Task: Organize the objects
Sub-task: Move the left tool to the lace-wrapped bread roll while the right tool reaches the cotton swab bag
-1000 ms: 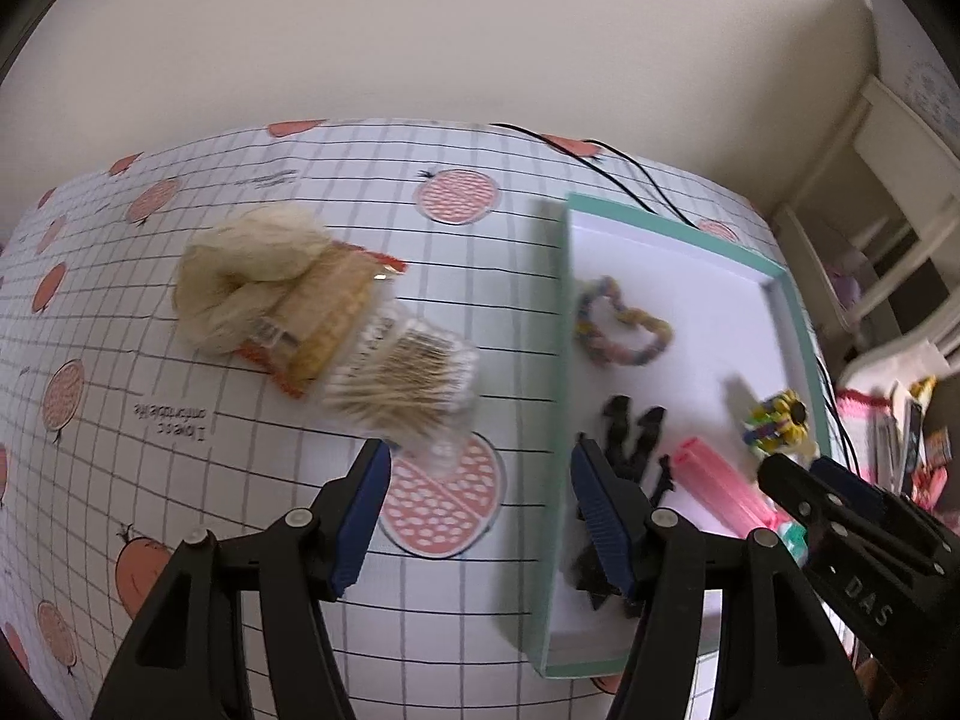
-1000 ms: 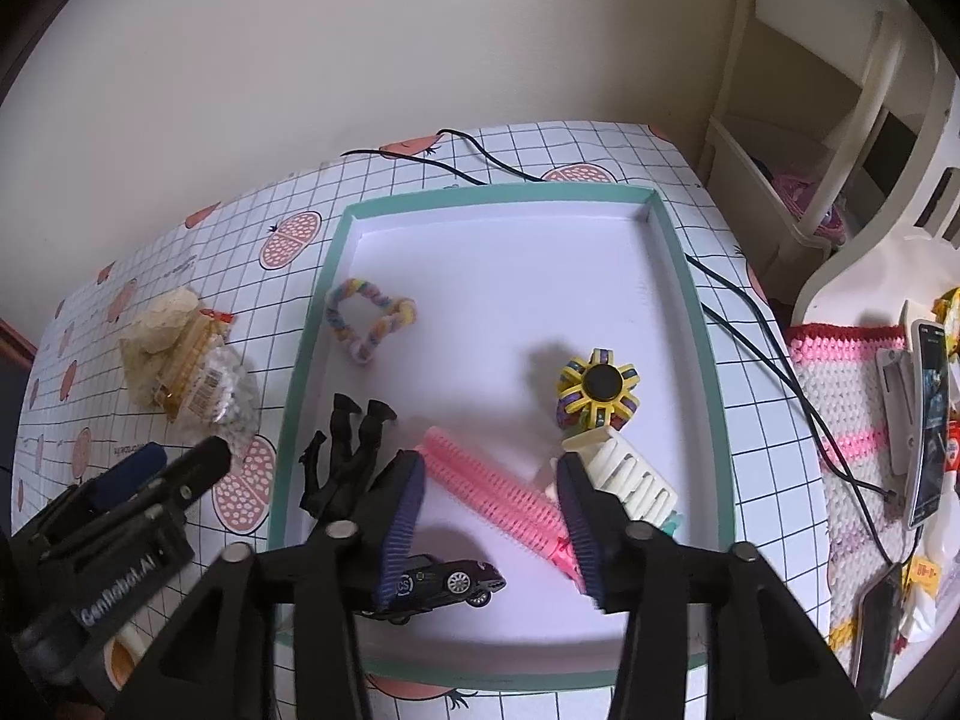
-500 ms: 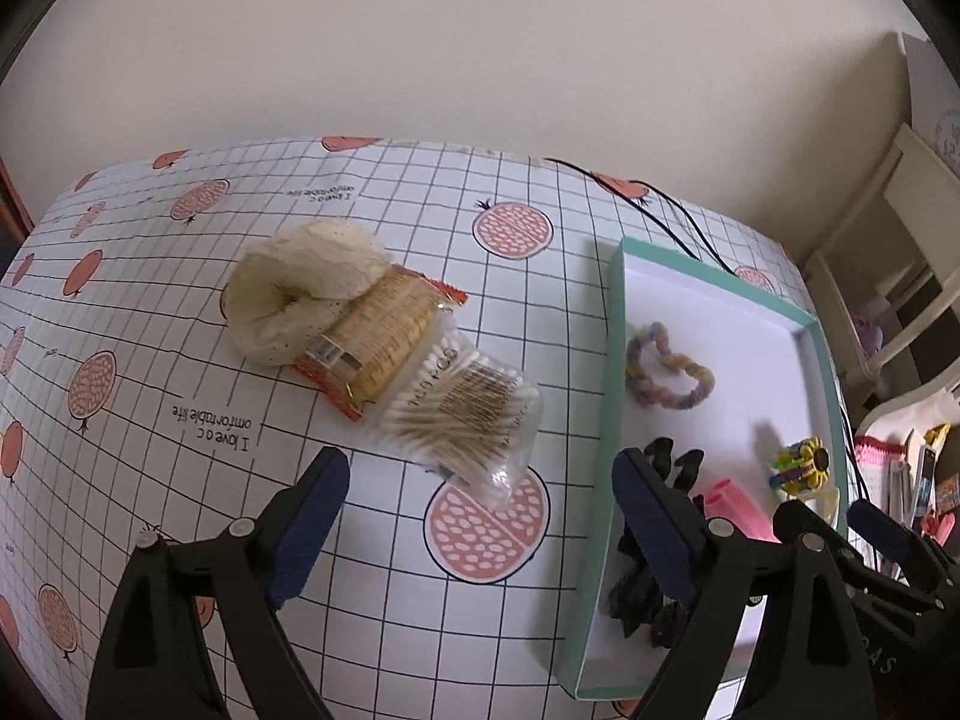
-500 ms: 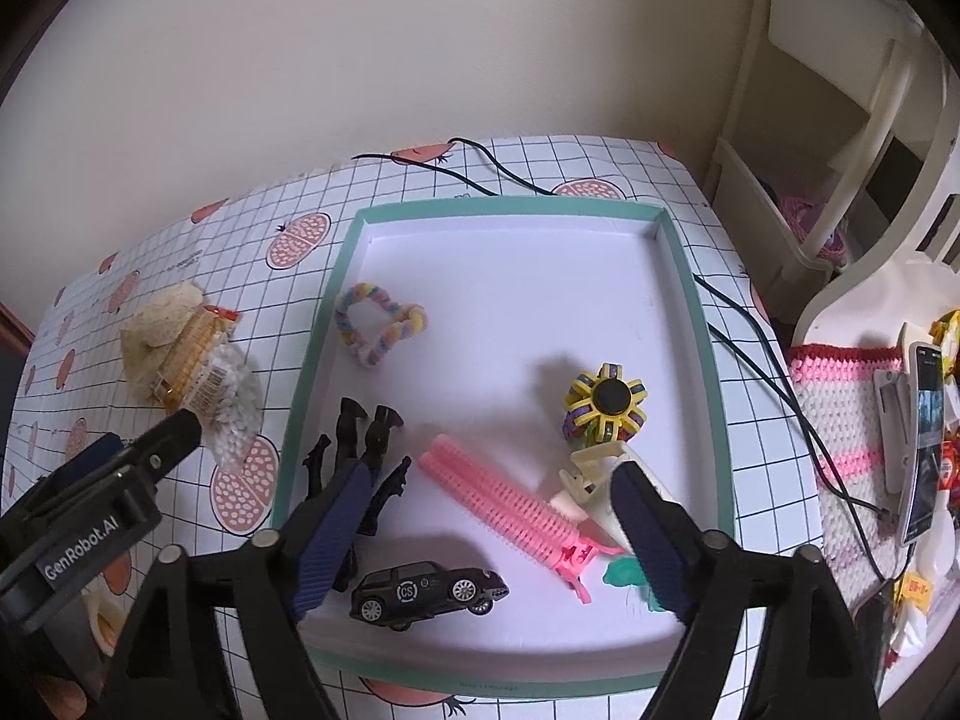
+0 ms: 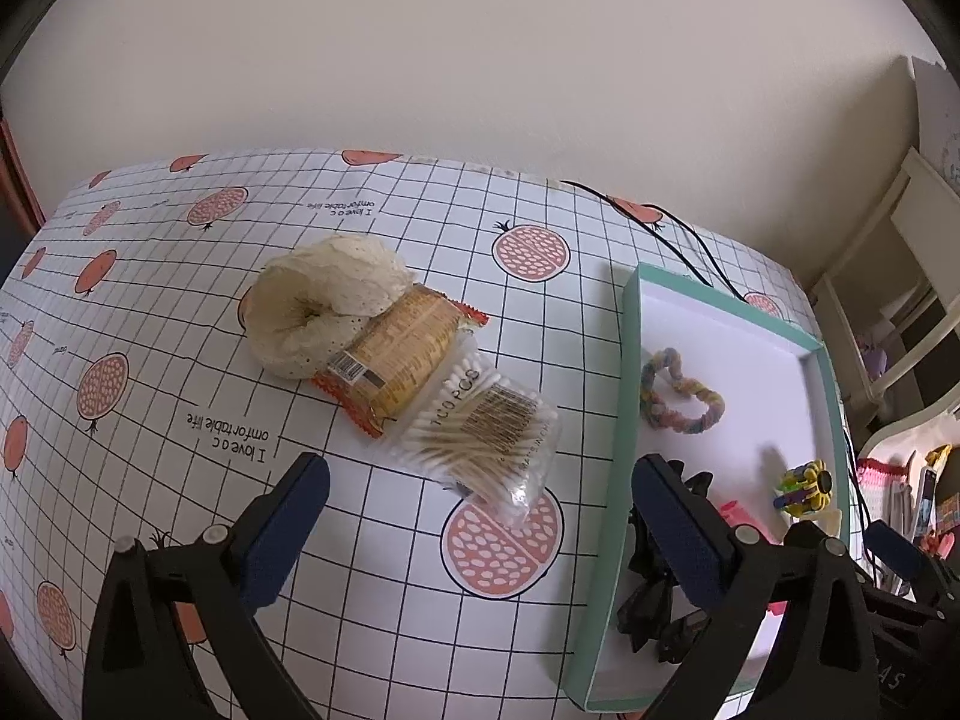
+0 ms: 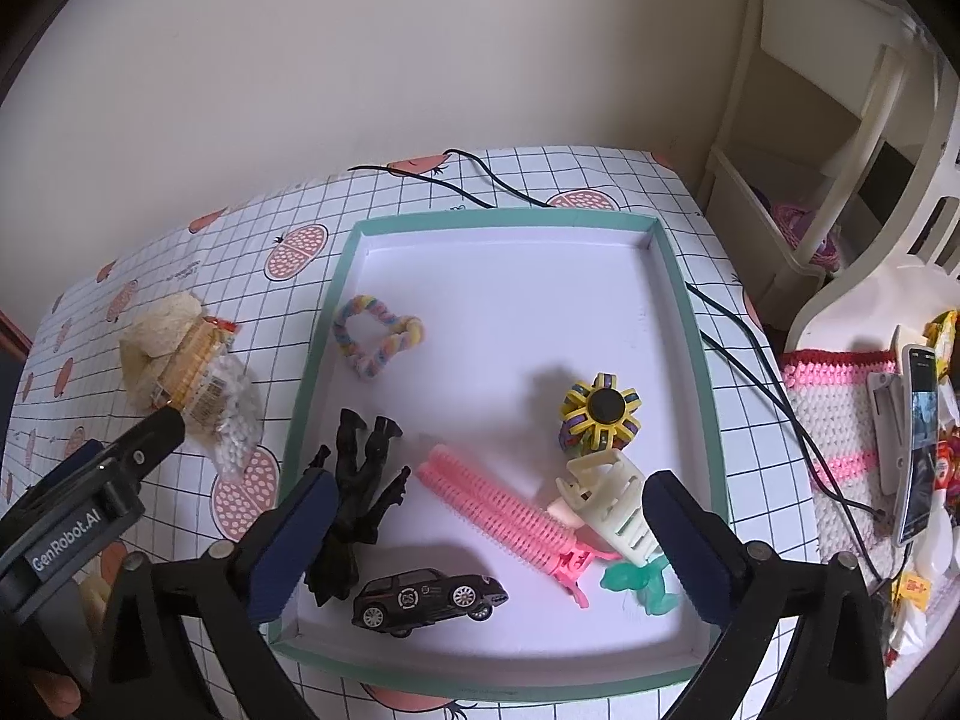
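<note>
The cotton swab pack (image 5: 480, 429) lies on the surface (image 5: 180, 408) just beside the tray (image 5: 606, 516), touching the snack packet (image 5: 402, 354). It looks light and slippery; better to grip its middle. The left tool (image 5: 474, 525) and right tool (image 6: 489, 531) both stand apart, holding nothing.

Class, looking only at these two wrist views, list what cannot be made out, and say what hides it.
- Black figure, left wrist view: mostly behind the left gripper finger.
- Green item, right wrist view: partly under the cream clip; identity unclear.
- Snack packet print, left wrist view: too small to read.
</note>
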### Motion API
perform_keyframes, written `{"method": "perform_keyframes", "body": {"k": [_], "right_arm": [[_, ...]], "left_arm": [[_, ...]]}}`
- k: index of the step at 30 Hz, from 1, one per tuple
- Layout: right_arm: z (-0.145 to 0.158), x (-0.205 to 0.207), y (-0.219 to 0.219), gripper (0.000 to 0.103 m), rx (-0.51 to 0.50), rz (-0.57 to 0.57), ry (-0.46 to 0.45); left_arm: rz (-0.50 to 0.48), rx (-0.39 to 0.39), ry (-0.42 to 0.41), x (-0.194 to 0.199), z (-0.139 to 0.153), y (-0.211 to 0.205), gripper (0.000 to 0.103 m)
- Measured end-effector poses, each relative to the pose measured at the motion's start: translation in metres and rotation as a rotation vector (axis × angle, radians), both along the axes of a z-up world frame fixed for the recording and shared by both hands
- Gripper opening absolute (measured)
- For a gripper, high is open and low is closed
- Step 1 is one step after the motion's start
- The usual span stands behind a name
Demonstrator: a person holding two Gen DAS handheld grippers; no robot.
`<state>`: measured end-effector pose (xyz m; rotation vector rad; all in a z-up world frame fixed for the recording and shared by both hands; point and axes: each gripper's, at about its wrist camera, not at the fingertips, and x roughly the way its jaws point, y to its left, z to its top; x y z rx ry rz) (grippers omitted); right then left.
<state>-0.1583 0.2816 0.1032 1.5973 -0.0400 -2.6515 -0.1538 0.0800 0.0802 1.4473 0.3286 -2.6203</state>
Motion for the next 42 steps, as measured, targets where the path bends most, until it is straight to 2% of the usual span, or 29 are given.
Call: {"method": "perform_keyframes", "body": {"k": [12,24,32,37,42], "right_arm": [[0.004,0.0,-0.013,0.103,-0.015,0.016,0.016],[0.009,-0.005,-0.045,0.103,-0.072,0.058,0.065],[0.012,-0.008,-0.078,0.103,-0.084,0.13,0.085],[0.012,-0.009,-0.104,0.103,-0.083,0.193,0.083],[0.005,-0.015,-0.125,0.102,-0.08,0.223,0.065]], "left_arm": [[0.039,0.022,0.018,-0.003,0.003,-0.021,0.101],[0.221,0.033,0.044,0.001,0.003,-0.099,0.101],[0.292,0.059,0.048,0.001,0.003,-0.13,0.101],[0.282,0.089,0.015,-0.011,0.002,-0.139,0.101],[0.21,0.088,-0.025,-0.035,0.001,-0.144,0.101]]}}
